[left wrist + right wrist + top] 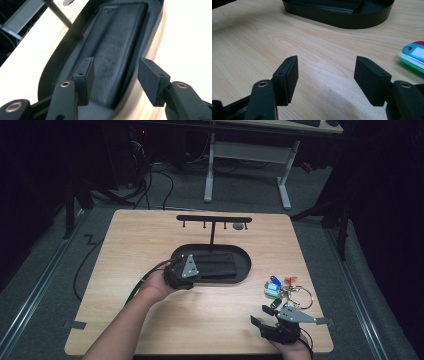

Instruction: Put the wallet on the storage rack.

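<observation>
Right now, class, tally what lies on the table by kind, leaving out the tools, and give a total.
Tray with hook stand: 1
Black wallet in the tray: 1
Key bunch with coloured tags: 1
Total: 3

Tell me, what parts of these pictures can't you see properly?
- High view: the left gripper covers the near left end of the black wallet in the oval tray.
- High view: the key bunch is too small to count its keys or read its tags.
- Right gripper view: the coloured tags are cut off by the right edge.
- High view: the small grey thing on the rack's crossbar is too small to tell.
</observation>
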Tool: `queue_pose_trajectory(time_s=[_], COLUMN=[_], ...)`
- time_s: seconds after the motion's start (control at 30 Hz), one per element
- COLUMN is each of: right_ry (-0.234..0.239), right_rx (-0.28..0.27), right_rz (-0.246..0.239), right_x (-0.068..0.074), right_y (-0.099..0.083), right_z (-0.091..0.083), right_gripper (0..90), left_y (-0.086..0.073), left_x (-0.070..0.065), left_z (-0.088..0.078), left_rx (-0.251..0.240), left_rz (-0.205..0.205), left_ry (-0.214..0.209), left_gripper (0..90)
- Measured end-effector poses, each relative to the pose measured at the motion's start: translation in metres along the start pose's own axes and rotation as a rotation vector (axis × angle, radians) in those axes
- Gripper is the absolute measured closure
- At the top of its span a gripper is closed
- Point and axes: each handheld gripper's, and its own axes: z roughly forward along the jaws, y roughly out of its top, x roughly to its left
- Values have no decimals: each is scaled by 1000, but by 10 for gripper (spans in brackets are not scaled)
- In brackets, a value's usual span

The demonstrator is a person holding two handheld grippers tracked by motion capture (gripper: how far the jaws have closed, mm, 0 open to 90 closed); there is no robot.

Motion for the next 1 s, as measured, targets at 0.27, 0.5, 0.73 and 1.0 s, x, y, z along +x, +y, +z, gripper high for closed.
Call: queue_pose_trajectory(time_s=[0.27,0.5,0.73,1.0], right_ry=[-2,-2,-4,-4], right_rx=[-1,1,4,1], right_rz=[-2,-5,-5,-11], right_x=[2,3,3,4], right_y=[1,1,1,1], right_z=[0,1,1,0], right_gripper=[365,365,365,365], left_y=[-32,-63,-85,-106], left_x=[-15,-35,-49,-65], left_z=[-26,-46,-61,-90], left_rx=[-31,-71,-86,-156], left_rz=[-97,-189,-262,-445], left_ry=[37,53,59,86], left_gripper=[477,476,454,393])
